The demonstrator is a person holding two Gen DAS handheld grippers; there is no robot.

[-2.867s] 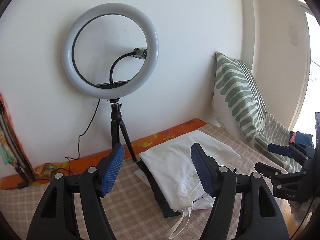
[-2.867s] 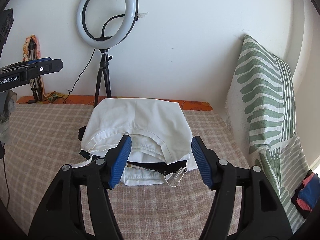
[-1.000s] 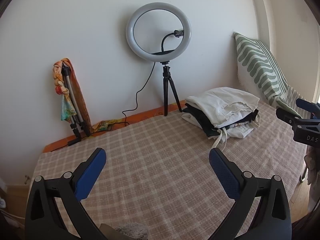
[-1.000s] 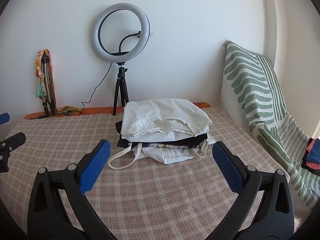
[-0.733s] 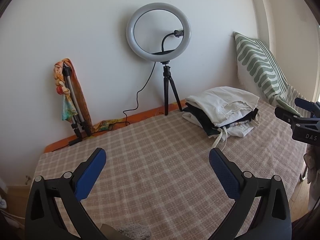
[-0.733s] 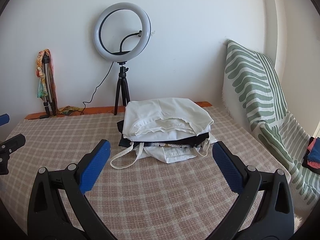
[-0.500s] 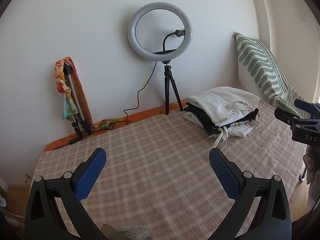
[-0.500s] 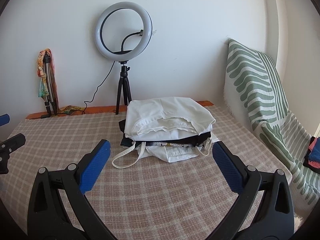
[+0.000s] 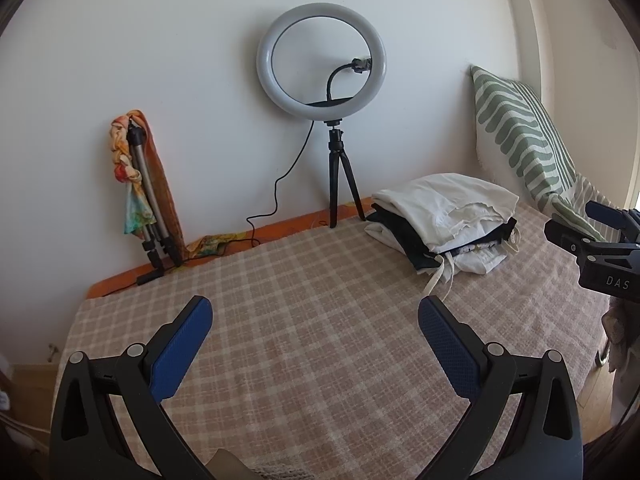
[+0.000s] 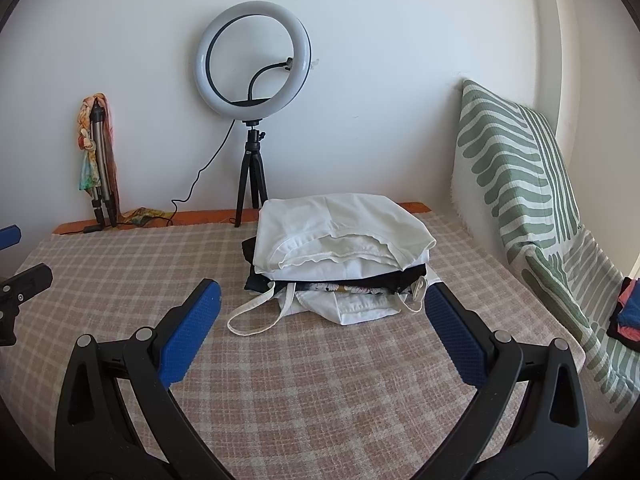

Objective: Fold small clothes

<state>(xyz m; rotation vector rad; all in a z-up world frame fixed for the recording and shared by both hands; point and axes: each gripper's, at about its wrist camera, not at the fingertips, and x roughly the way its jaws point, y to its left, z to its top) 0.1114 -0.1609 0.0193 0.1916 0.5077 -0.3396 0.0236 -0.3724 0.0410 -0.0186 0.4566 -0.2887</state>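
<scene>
Home bedroom, checked bed cover (image 10: 120, 264), striped pillow (image 10: 516, 168) against wall, ring light (image 10: 253, 55) on tripod

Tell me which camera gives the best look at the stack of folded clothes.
The right wrist view: the stack of folded clothes sits centred and close, its white and black layers readable. The left wrist view shows the same stack off to the right, smaller and seen at an angle.

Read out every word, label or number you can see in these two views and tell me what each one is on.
"DAS": white letters on the black body of the right claw, at the left wrist view's right edge; the word is cut off by the picture's edge.

The folded pile of white and black clothes shows a patterned layer, with no readable text.

Nothing else carries readable text.
</scene>
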